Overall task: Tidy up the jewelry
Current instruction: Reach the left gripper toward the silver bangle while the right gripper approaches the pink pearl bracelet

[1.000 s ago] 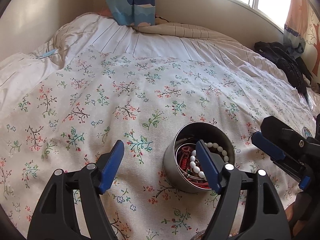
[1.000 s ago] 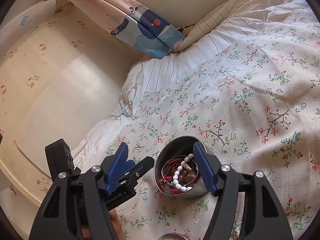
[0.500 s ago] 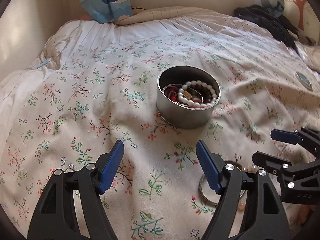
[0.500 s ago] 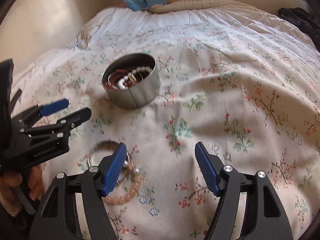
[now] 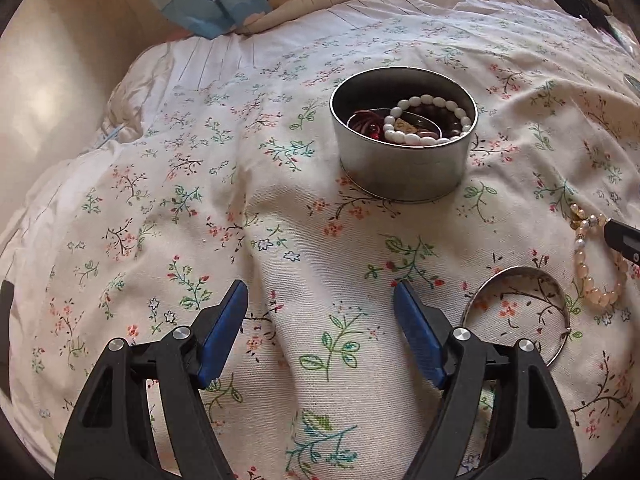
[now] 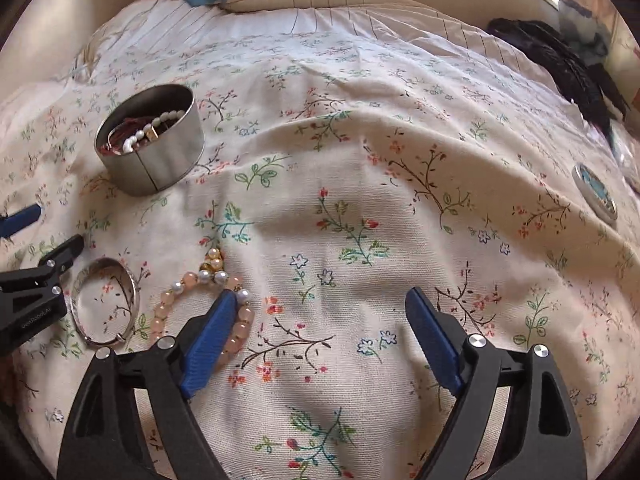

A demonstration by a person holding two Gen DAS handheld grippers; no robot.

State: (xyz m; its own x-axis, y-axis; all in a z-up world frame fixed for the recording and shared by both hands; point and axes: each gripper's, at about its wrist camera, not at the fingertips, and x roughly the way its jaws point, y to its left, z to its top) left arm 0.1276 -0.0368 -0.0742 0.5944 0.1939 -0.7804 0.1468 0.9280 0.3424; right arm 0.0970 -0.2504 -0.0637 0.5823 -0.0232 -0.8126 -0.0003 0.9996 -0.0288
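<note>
Jaws on your right gripper [image 6: 320,312] are opening wider than a second ago, empty; your left gripper [image 5: 320,306] gapes empty. Tin [image 5: 404,136] now sits farther off. Only the right view shows its lid [image 6: 594,194]; bangle [image 6: 105,304] and pink bracelet [image 6: 168,312] lie nearby.

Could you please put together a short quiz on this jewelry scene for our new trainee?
1. True or false: the round tin on the bedspread is empty.
2. Which pieces lie loose on the bedspread? A) a silver bangle and a pink bead bracelet B) a watch and a ring C) two necklaces
3. Fill in: the right tongs, whose jaws are opening, hold ____.

Key
1. False: it holds a white bead bracelet and other pieces.
2. A: they lie side by side, nearer the camera than the tin.
3. Nothing: only cloth shows between the jaws, though one finger overlaps the pink bracelet in the right wrist view.
</note>
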